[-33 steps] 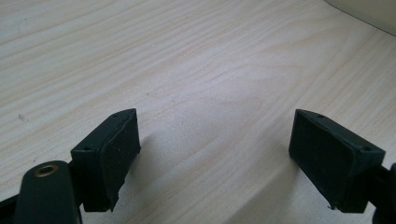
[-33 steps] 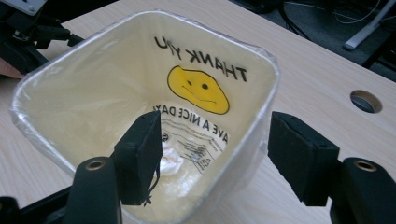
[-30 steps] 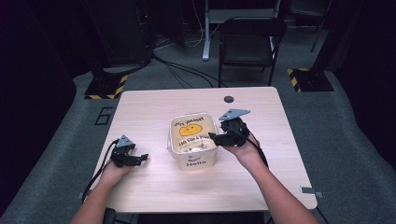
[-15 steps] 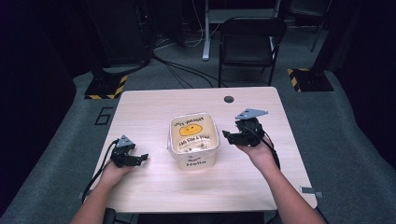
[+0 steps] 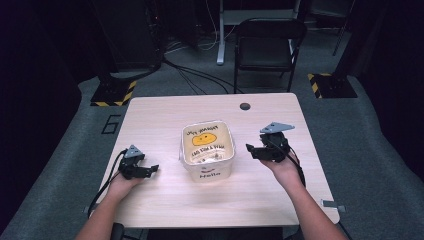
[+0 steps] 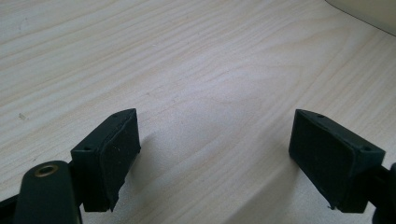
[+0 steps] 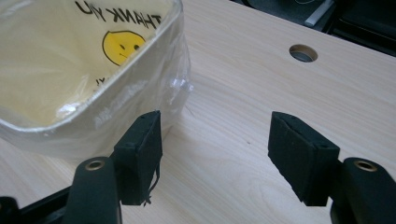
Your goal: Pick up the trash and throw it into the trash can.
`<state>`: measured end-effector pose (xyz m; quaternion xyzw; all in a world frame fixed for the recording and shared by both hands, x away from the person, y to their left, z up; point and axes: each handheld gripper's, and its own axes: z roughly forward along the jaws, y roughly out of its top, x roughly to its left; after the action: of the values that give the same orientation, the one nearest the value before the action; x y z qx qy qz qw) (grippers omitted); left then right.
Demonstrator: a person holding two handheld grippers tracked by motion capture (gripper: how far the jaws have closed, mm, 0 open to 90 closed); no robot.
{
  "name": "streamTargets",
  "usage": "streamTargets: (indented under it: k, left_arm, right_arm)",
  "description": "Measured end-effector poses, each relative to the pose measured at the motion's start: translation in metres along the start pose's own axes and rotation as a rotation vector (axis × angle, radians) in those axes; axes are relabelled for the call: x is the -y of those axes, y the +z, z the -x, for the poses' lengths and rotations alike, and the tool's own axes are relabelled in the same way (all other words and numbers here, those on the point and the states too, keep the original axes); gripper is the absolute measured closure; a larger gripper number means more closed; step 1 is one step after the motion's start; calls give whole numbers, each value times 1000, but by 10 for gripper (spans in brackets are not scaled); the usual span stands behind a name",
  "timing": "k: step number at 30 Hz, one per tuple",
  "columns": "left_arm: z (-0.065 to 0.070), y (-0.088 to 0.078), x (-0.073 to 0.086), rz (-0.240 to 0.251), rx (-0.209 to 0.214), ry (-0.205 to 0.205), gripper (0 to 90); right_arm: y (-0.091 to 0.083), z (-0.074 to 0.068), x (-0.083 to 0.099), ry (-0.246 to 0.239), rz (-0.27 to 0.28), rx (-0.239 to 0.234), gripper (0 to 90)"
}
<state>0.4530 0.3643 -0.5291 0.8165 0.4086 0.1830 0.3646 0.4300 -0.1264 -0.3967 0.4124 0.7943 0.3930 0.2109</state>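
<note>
Table [image 5: 165,115] of light wood carries one square container [image 5: 208,150] near its middle; the container is lined with a clear plastic bag [image 7: 60,65] that has a yellow smiley face and the words "THANK YOU" printed on it. The word "Hello" is on the front wall of the container. The left gripper [image 5: 150,170] rests low on the table, well to the left of the container, and the left hand [image 5: 122,182] holds it from behind. In the left gripper view its jaws are spread wide over bare wood and nothing is between them; only a small corner of the container appears at the top right. The right gripper [image 5: 250,149] is just beside the right wall of the container and points toward it, held by the right hand [image 5: 282,167]. In the right gripper view its jaws are also wide apart and empty, with the bag's crumpled edge close to one jaw. A round hole [image 5: 245,106] is in the table behind the container. A folding chair [image 5: 267,42] stands beyond the far edge.
</note>
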Motion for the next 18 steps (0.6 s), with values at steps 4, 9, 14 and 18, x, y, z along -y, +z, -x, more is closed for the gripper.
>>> streamTargets:
  k: [4,9,14,18]
  left_arm:
    - [0,0,0,1,0,-1,164]
    - [0,0,0,-3,-1,-5,164]
    - [0,0,0,1,-1,-3,164]
    - [0,0,0,1,-2,-3,164]
  right_arm:
    - [3,2,7,6,-11,11,346]
    - [7,3,17,9,-17,16,346]
    - [10,6,27,26,-24,12,343]
    - [12,8,35,30,-28,17,343]
